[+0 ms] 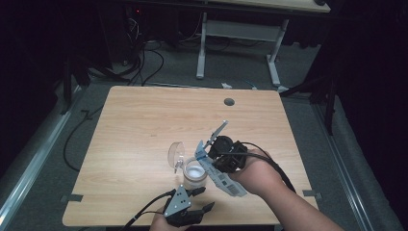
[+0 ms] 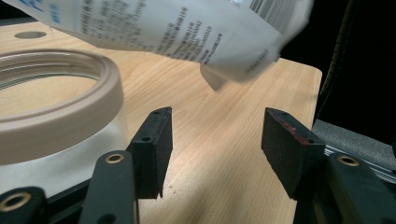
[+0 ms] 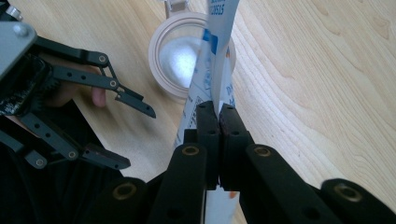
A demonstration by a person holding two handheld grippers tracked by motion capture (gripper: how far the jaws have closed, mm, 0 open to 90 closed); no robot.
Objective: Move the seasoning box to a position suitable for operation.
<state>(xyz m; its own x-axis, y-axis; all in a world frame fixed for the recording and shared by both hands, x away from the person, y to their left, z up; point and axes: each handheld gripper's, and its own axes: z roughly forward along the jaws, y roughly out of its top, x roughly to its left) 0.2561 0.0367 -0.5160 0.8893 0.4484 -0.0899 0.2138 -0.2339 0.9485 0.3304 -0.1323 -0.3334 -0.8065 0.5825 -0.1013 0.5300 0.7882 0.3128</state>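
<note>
Here, entries by item, working from the packet outward.

Packet: white printed sachet [image 1: 219,175], low centre of the high view, tilted with its upper end above the jar mouth; in the right gripper view it runs up the middle of the frame as a thin edge-on strip [image 3: 219,42]; in the left gripper view it crosses the top of the frame [image 2: 187,32].
Right gripper: [image 1: 226,179] jaws closed flat on the sachet, pads pressing both faces; the hand comes in from lower right of the high view.
Jar: small clear jar [image 1: 195,177] just left of the sachet, standing upright on the table; white powder in the bottom; beige rim at upper centre of the right gripper view [image 3: 161,74]; rim large at left of the left gripper view [image 2: 93,98].
Lid: clear round flip lid [image 1: 176,153] hinged open, standing up behind the jar.
Left gripper: [image 1: 202,199] at the bottom edge of the high view, just below the jar; jaws spread, nothing between them; pads [image 2: 154,149] apart from the jar wall.
Table: light wood top [image 1: 144,120]; round cable hole [image 1: 229,102] near its far edge, upper centre.
</note>
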